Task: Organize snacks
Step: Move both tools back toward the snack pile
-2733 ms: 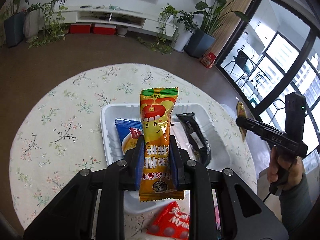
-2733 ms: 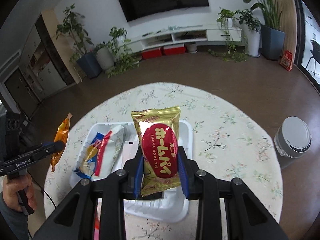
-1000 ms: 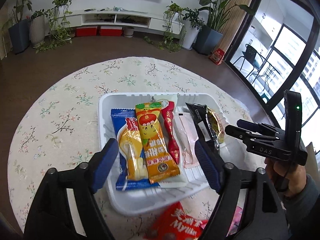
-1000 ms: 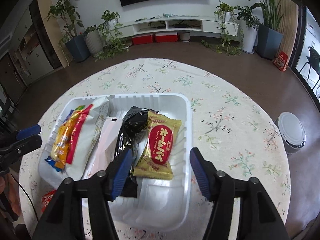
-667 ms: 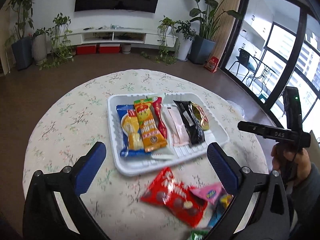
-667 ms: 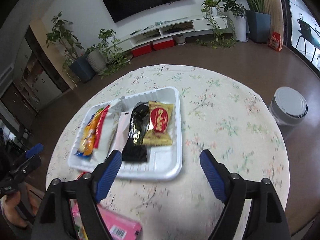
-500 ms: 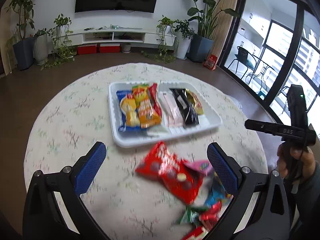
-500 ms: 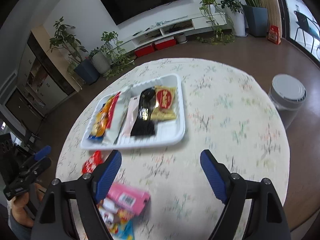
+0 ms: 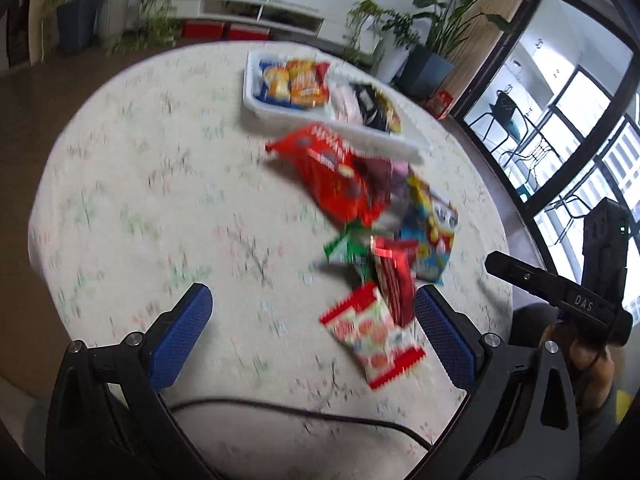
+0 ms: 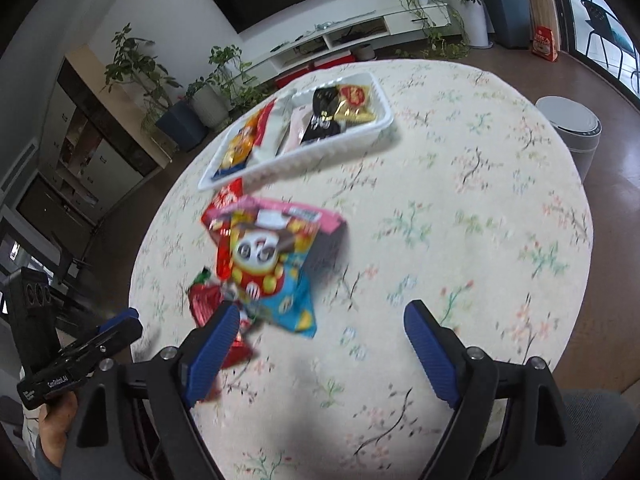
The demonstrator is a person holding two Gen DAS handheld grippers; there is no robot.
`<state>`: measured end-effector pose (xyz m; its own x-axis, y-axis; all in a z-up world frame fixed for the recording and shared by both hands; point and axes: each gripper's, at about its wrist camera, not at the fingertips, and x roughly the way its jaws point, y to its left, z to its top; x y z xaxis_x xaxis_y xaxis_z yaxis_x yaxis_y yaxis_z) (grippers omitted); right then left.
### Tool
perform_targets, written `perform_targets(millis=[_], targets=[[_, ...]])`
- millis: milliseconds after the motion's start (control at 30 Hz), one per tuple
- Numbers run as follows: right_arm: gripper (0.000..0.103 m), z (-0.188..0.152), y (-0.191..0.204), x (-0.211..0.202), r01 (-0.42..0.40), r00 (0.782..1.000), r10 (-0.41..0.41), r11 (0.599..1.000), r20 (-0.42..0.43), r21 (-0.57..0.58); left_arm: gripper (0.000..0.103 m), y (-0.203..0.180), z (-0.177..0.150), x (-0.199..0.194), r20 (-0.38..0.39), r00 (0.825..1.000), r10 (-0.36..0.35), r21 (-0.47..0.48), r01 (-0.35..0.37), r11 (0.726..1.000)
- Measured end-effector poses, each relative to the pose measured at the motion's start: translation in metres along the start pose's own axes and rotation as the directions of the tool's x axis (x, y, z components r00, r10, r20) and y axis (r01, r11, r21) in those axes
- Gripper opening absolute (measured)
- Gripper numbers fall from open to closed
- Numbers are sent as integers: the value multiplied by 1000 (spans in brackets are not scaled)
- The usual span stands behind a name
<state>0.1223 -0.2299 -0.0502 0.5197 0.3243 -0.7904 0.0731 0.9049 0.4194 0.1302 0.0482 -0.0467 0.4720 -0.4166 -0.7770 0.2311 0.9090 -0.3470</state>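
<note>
in the left wrist view, motion blur is smearing the floral counter (image 9: pixel 132 184) and the loose snack pile (image 9: pixel 376 216) at centre right, so wrapper print is staying unreadable. the left gripper (image 9: pixel 316 320) is gaping wide and empty at the bottom. the white ribbed tray (image 9: pixel 256 100), closer a moment ago, is now sitting at the upper centre.

in the right wrist view, the right gripper (image 10: pixel 320 340) is spreading open, empty, its left finger covering a red packet (image 10: pixel 208 300). the glossy pile (image 10: pixel 272 256) is lying mid-frame, the tray (image 10: pixel 384 120) above it.
</note>
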Motion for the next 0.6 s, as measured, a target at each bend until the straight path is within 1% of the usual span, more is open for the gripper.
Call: perform_targets(millis=[133, 267, 367, 400, 467, 567, 600], targets=[[86, -10, 9, 2, 3, 1000, -3, 1000, -2, -20, 102, -18, -12, 0, -12, 1000, -12, 34, 12, 999], [86, -12, 11, 0, 15, 1000, -15, 1000, 12, -27, 102, -39, -8, 15, -47, 998, 44, 84, -40, 996], [86, -13, 9, 1, 14, 1000, -14, 1000, 10, -20, 102, -44, -9, 30, -68, 994, 81, 106, -73, 992], [86, -13, 10, 2, 13, 1000, -13, 1000, 7, -22, 101, -44, -11, 35, -78, 993, 93, 114, -84, 990], [86, -15, 11, 3, 11, 1000, -11, 999, 0, -30, 94, -41, -15, 46, -112, 988, 105, 115, -92, 989], [86, -17, 13, 5, 4, 1000, -4, 999, -4, -41, 90, -41, -17, 46, -106, 987, 122, 139, -107, 985], [86, -17, 14, 5, 5, 1000, -5, 999, -3, -46, 86, -39, -16, 45, -108, 987, 121, 136, -106, 985]])
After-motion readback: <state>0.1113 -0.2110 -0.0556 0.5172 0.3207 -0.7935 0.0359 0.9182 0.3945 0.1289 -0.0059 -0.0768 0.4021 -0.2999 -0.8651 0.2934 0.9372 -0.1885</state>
